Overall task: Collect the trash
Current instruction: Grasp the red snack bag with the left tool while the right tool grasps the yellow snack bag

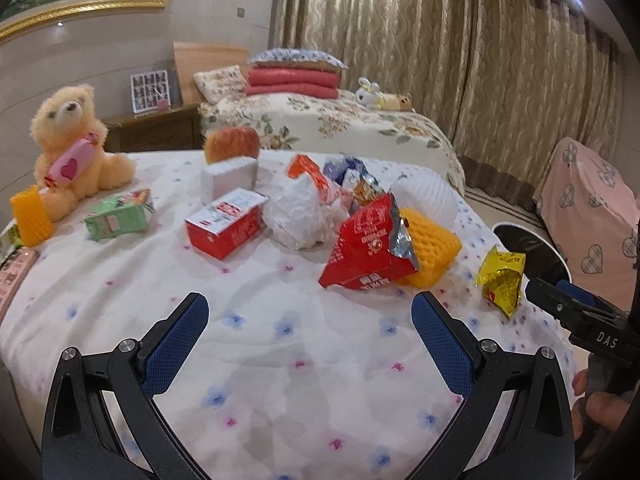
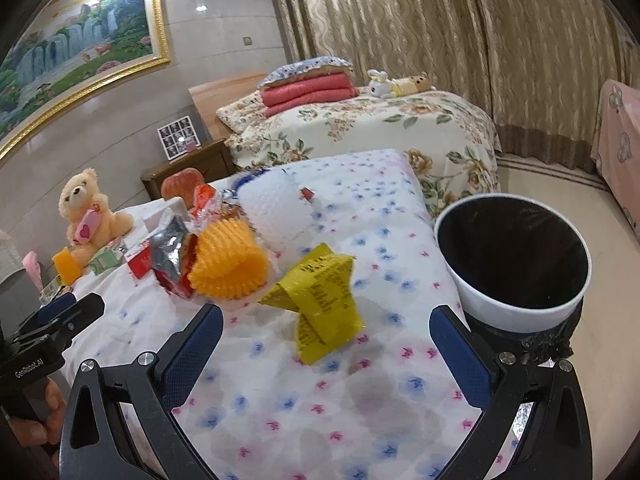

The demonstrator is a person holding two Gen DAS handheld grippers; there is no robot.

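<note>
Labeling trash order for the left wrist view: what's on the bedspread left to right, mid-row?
Orange foam sleeve → green carton → red box → crumpled white paper → red snack bag → yellow wrapper.

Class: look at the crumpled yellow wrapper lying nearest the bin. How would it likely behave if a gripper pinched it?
The yellow wrapper looks creased and thin, so it would probably crush flat and feel very light. Its glossy film may slip between pads. Lying folded on the soft bedsheet, it would likely slide rather than roll.
</note>
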